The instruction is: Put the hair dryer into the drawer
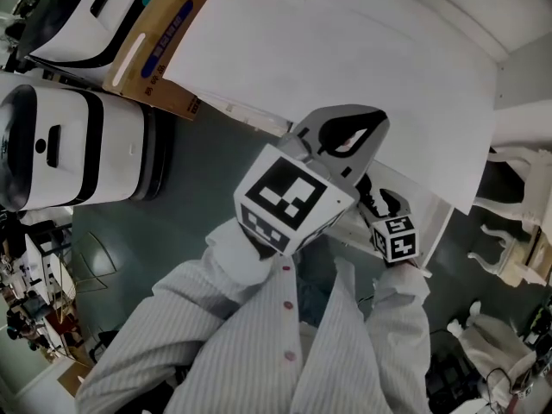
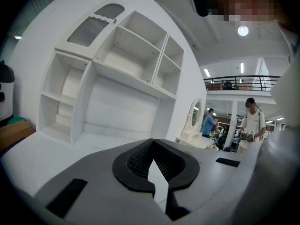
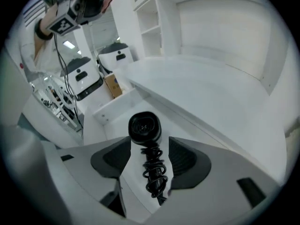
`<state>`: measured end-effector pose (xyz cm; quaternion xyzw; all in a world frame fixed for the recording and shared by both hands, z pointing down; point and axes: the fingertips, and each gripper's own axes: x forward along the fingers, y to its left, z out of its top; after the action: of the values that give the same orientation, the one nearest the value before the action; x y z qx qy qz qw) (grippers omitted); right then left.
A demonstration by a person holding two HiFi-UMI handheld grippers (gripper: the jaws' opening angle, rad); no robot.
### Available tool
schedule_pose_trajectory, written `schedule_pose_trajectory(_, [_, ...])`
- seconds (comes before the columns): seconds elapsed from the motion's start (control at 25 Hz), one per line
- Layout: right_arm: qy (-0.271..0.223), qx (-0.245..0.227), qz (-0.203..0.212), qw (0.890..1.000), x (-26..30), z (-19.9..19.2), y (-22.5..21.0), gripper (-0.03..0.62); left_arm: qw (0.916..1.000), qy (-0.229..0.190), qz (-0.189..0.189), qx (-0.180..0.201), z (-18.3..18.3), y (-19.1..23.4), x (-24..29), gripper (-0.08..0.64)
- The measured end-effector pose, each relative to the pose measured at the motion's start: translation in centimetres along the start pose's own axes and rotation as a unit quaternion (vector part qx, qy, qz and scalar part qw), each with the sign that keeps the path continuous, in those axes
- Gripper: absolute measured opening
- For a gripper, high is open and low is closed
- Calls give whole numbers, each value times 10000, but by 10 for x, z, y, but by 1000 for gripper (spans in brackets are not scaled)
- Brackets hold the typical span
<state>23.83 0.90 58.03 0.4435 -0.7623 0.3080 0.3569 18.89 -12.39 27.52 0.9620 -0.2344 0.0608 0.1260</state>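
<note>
Nearest in the right gripper view, the right tongs (image 3: 150, 142) stand open. Their dark pads sit either side of the hair dryer (image 3: 144, 127) without visibly pressing on it. The black dryer sits at the centre of that frame with one round end of its head turned toward the camera. Its coiled cord (image 3: 154, 173) is bunched along the handle, down between the pads.

Just behind it is the pale floor and low wall of the drawer (image 3: 108, 108), pulled out from under the white surface (image 3: 201, 83). The dryer looks to be over the drawer or already lying in it. I cannot tell whether it rests on the floor.

The dryer looks like a stiff plastic shell, smooth and likely to slip, and heavier at the head than at the handle. The springy cord could snag on a pad or on the drawer wall. The handle just below the head seems the safest place to grip, with the coil kept clear of the pads.

In the left gripper view, the left tongs (image 2: 152, 144) are closed tip to tip, with nothing between them. Beyond them, in the upper left of that frame, is a white shelf unit (image 2: 117, 64).
</note>
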Motion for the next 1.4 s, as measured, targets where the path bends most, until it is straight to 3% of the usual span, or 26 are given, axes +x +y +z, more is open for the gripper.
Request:
schedule_pose_trajectory(0.16, [-704, 496, -170, 9961, -31, 36, -6, 233, 9998, -120, -118, 100, 18, -5, -3, 11])
schedule_pose_trajectory(0.4, [-1546, 672, -270, 9853, -83, 94, -4, 232, 9993, -214, -258, 191, 35, -19, -8, 11])
schedule_pose_trajectory(0.6, [-2165, 536, -414, 9739, -126, 146, 4, 229, 9986, -229, -347, 318, 42, -31, -10, 11])
schedule_pose_trajectory(0.96, [-3542, 89, -792, 9318, -222, 244, 32, 123, 9980, -283, -431, 361, 52, -36, -19, 11])
schedule_pose_trajectory(1.16, [-3994, 56, -860, 9127, -258, 265, 46, 57, 9978, -283, -471, 371, 51, -39, -23, 11])
schedule_pose_trajectory(1.4, [-4174, -4, -863, 9046, -278, 277, 56, 28, 9976, -355, -503, 315, 52, -43, -26, 11])
